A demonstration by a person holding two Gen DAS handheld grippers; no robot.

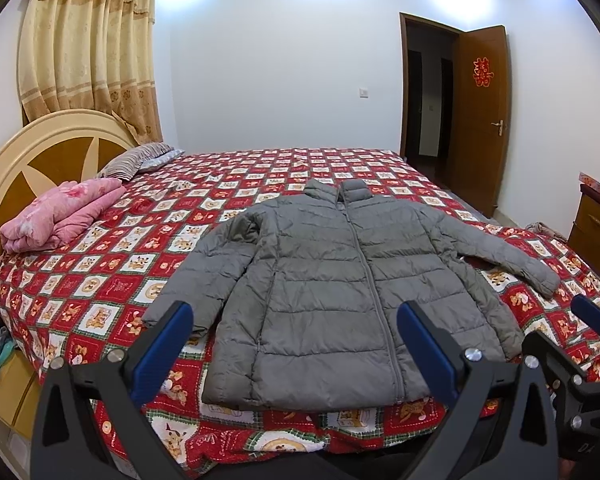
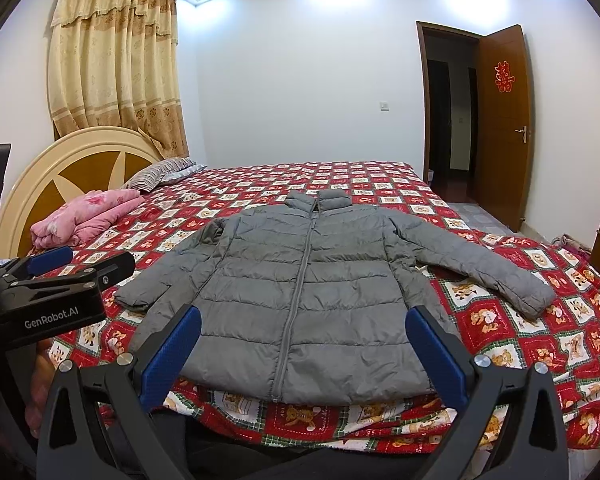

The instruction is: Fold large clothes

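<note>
Grey puffer jacket [image 1: 340, 280] lies flat, zip side up, on the bed [image 1: 100, 288], collar at 12 o'clock, hem at 6 o'clock right at the near edge of the mattress. One sleeve [image 2: 484, 268] is thrown out toward 3 o'clock; the other sleeve [image 2: 160, 280] lies close to the body, cuff near 8 o'clock. Zip looks closed.

Left gripper [image 1: 296, 344] is spread wide with nothing between its fingers, poised over the hem. Right gripper [image 2: 304, 348] is likewise wide and empty, also above the hem. Neither touches the cloth.

Handling, as a judgement: light, soft, puffy quilting, slick shell. Will likely slide on itself and spring back after a fold, so press down after each lay. Pinch a seam or a cuff, not the middle of a puffy panel, which would probably slip out. Best first hold looks like the out-flung cuff at 3 o'clock, plus its shoulder seam, to bring that sleeve across the chest. Pink quilt [image 1: 60, 216] at 10 o'clock is well apart, no obstacle.
</note>
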